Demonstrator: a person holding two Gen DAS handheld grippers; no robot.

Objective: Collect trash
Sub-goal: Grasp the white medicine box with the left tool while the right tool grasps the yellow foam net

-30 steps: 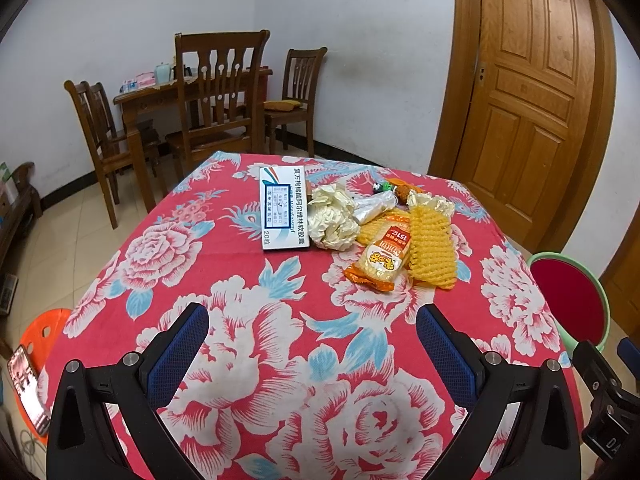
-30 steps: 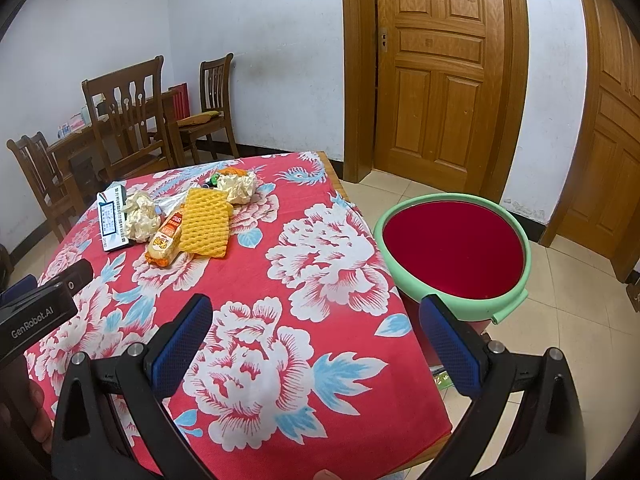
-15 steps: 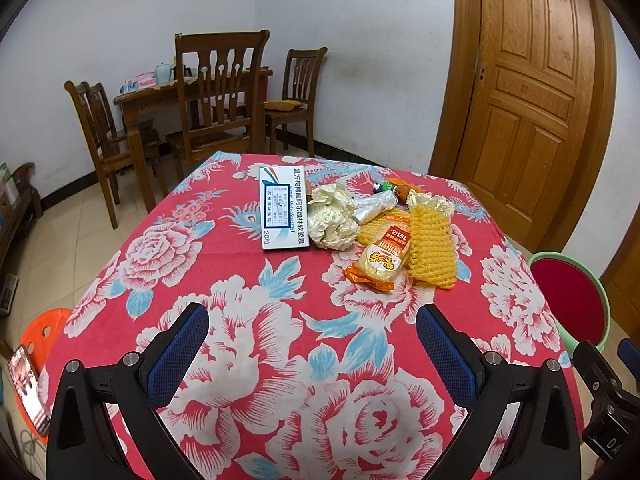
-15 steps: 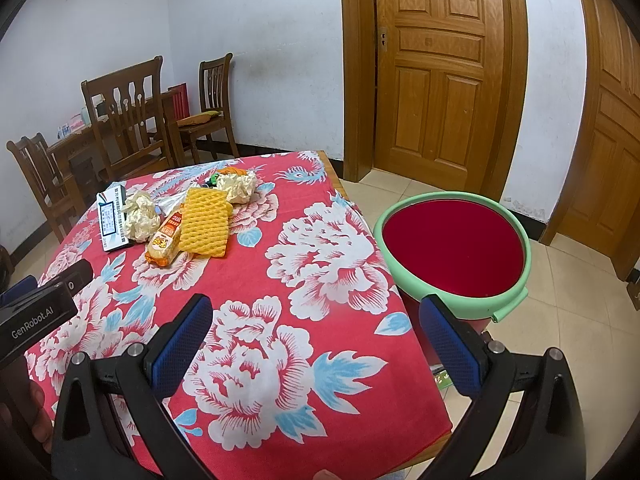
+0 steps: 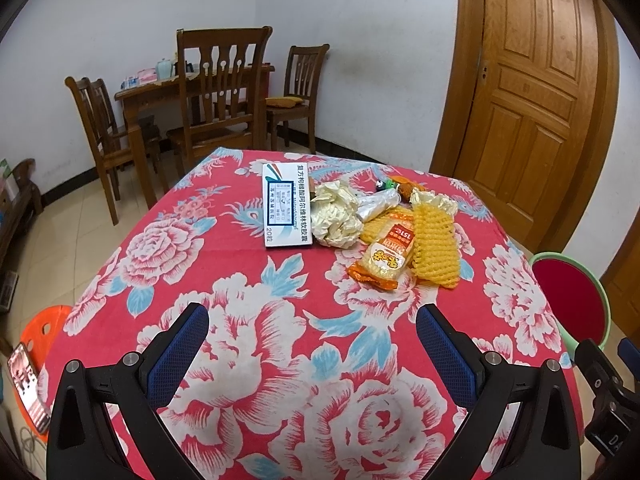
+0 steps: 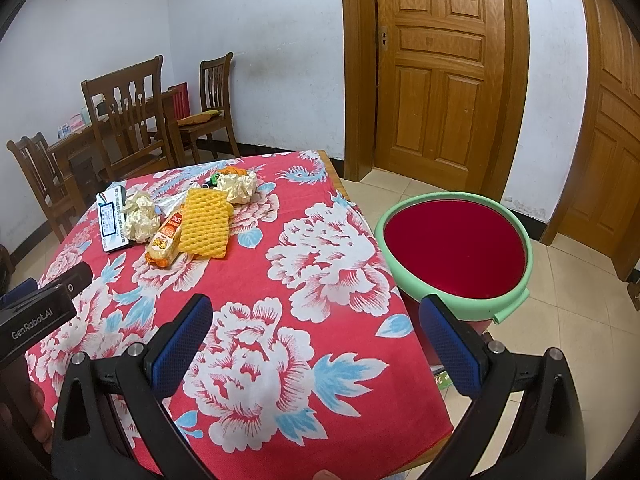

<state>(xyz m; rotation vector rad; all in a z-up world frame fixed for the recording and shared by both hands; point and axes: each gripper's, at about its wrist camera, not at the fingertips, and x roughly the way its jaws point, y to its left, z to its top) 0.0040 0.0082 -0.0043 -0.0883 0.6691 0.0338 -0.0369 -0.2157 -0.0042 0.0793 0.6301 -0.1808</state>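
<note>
Trash sits in one cluster on the far half of the red floral tablecloth [image 5: 248, 304], at 12 o'clock from our left gripper [image 5: 312, 350] and about 10–11 o'clock from our right gripper [image 6: 316, 338], well apart from both.

Cluster contents, left to right in the left wrist view:
- flat white cardboard box with blue print [image 5: 285, 210], lying face up
- crumpled cream paper ball [image 5: 335, 216], touching the box's right edge
- small silvery foil wrapper [image 5: 378, 206], behind the paper ball
- glossy orange-yellow plastic snack packet [image 5: 386, 258], lying flat
- yellow foam mesh fruit sleeve [image 5: 434, 242], waffle-textured, overlapping the packet's right side
- second crumpled cream wrapper [image 6: 239, 186] at the far end, with some orange and green scraps behind it; we cannot tell what those are.

Both grippers hover over the near half of the cloth, jaws spread wide, nothing between the blue textured pads [image 5: 180, 350]. Black frames, metal screws.

Round bin with mint-green plastic rim and red liner [image 6: 456, 254] stands on the tiled floor just off the table's right edge, at 1–2 o'clock from our right gripper. Rim looks smooth, liner matte.

Beyond: dark wooden slatted chairs [image 5: 218, 92] around a wooden table at 11 o'clock, panelled wooden door [image 5: 532, 92] at 1 o'clock, an orange plastic stool [image 5: 38, 330] low at 9 o'clock.
</note>
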